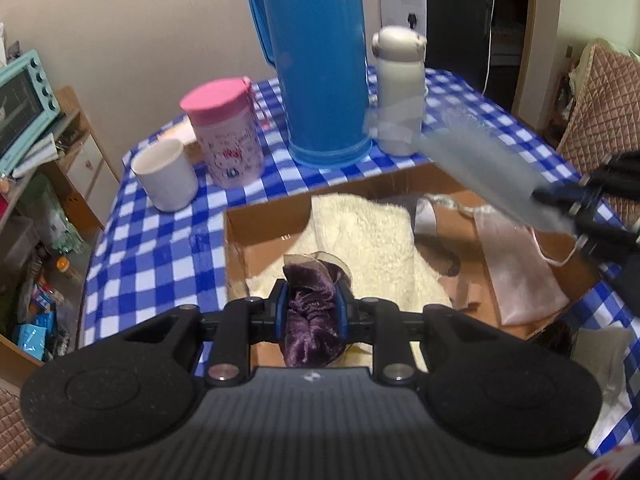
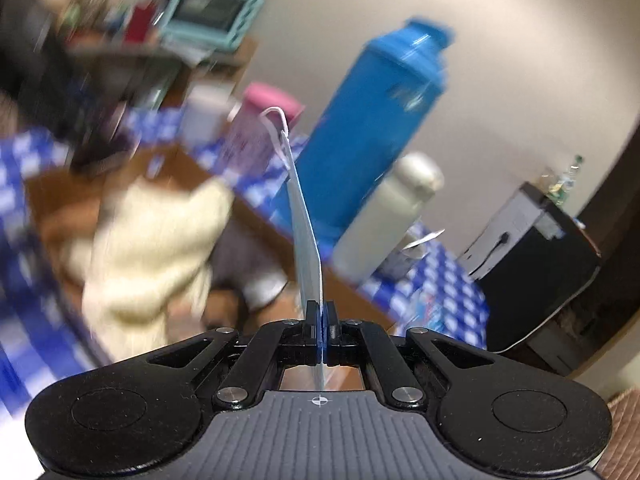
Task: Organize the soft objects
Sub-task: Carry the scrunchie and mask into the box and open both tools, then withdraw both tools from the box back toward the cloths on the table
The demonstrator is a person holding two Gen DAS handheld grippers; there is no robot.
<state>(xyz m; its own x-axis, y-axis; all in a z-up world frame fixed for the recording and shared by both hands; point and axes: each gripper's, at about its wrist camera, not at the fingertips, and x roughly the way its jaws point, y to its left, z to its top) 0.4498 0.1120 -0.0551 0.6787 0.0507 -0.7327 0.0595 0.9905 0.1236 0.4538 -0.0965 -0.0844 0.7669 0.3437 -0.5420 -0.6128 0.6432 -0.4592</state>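
Note:
My left gripper [image 1: 311,308] is shut on a purple velvet cloth [image 1: 310,320] and holds it over the near end of the cardboard box [image 1: 256,220]. In the box lie a cream fluffy towel [image 1: 368,240], a grey cloth [image 1: 400,202] and a pale pink face mask [image 1: 516,272]. My right gripper [image 2: 321,320] is shut on a light blue face mask [image 2: 306,240], seen edge-on with its ear loop at the far tip. In the left wrist view this mask [image 1: 480,172] is blurred, held above the box's right side by the right gripper [image 1: 576,208].
On the blue checked tablecloth [image 1: 160,240] behind the box stand a white mug [image 1: 166,174], a pink-lidded cup [image 1: 226,136], a tall blue thermos [image 1: 320,60] and a white bottle [image 1: 400,92]. A shelf with a teal oven [image 1: 24,104] is at left.

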